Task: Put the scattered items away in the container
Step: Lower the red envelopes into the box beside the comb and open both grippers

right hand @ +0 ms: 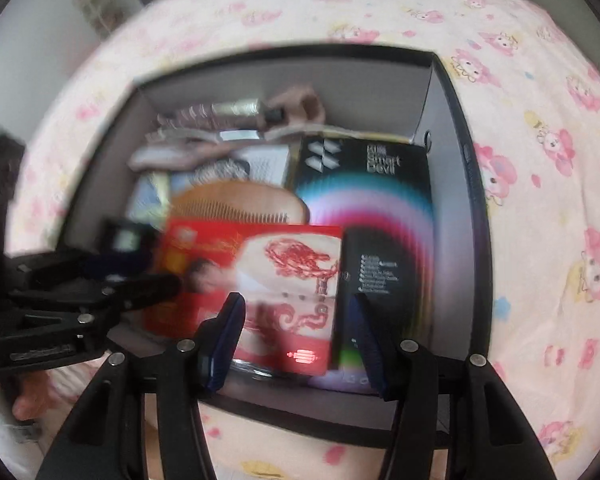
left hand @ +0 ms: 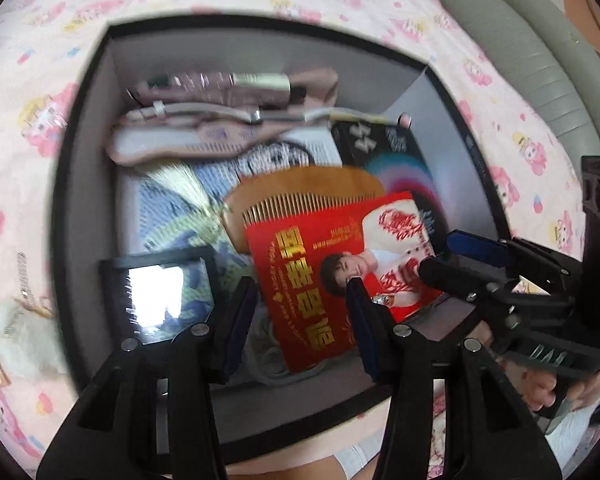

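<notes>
A black container with grey inner walls sits on the bed. A red printed packet lies face-up on top of its contents, over a wooden comb and beside a black box with a rainbow print. My left gripper hovers open over the packet's left half. My right gripper hovers open over its right half. Neither gripper's pads press on anything that I can see.
A small black-framed mirror, blue knitwear and pink cloth items also fill the container. A pink cartoon-print sheet surrounds it. A white fluffy item lies outside at the left, and a grey padded edge runs behind.
</notes>
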Demonstrator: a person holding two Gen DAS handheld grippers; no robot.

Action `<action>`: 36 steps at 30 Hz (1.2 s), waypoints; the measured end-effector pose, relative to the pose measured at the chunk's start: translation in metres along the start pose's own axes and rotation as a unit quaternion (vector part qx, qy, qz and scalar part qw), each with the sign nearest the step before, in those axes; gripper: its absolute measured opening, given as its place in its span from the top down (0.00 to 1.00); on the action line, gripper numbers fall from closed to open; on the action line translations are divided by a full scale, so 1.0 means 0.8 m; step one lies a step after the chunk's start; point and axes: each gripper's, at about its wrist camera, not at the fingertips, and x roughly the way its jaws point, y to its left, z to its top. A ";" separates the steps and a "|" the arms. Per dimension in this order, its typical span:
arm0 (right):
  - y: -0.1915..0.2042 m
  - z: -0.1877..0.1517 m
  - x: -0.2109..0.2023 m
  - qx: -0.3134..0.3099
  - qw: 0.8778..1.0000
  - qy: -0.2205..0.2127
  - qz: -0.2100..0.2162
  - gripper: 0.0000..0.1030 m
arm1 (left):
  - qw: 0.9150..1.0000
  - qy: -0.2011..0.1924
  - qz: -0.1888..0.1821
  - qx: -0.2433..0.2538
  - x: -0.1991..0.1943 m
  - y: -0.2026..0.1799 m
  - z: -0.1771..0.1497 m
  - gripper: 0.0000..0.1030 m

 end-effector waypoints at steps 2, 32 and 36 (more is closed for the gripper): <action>-0.008 0.003 -0.013 0.014 0.999 -0.024 0.018 0.51 | 1.000 -0.014 0.003 0.000 -0.012 0.002 0.005 0.53; 0.026 0.005 0.002 -0.025 0.998 -0.040 -0.047 0.54 | 0.995 0.042 -0.090 -0.001 0.016 0.012 0.026 0.75; 0.039 -0.004 0.014 -0.056 0.997 -0.010 -0.043 0.54 | 0.995 0.057 -0.087 -0.002 0.029 0.002 0.016 0.75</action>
